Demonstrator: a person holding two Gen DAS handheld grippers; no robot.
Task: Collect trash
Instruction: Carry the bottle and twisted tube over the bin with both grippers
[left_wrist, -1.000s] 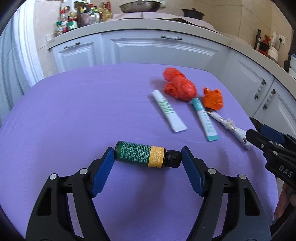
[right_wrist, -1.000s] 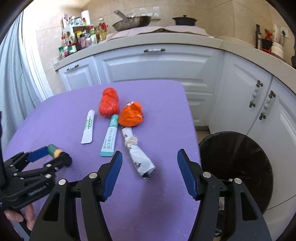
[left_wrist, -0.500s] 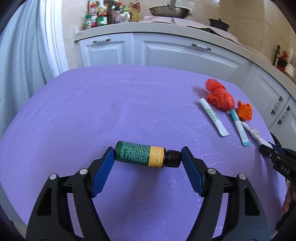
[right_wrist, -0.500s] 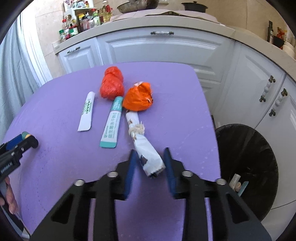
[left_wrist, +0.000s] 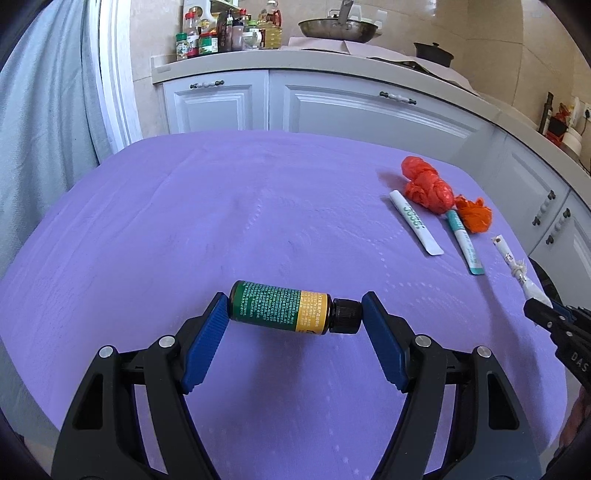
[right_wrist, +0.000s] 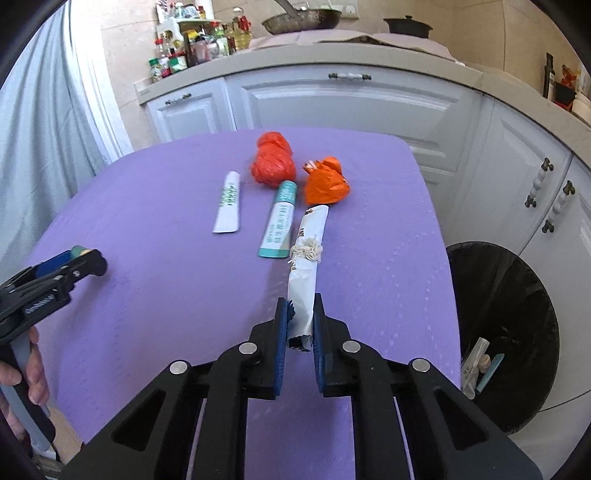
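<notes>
Two hand-held grippers level: left (left_wrist: 293, 314) clamps bottle (left_wrist: 284, 312) endwise; right (right_wrist: 299, 319) pinches wrapper (right_wrist: 304, 280).

L gripper (left_wrist: 293, 314) jaws clamped wide, lifted; R gripper (right_wrist: 300, 319) jaws pinched narrow, low.

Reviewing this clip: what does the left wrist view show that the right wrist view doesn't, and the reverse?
Only the left wrist view shows the green and yellow bottle whole, clamped end to end in the left gripper. Only the right wrist view shows the black trash bin beside the table, with scraps inside, and the right gripper closed on the near end of the white wrapper. Both show the purple table, two orange bags, two sachets and the wrapper.
</notes>
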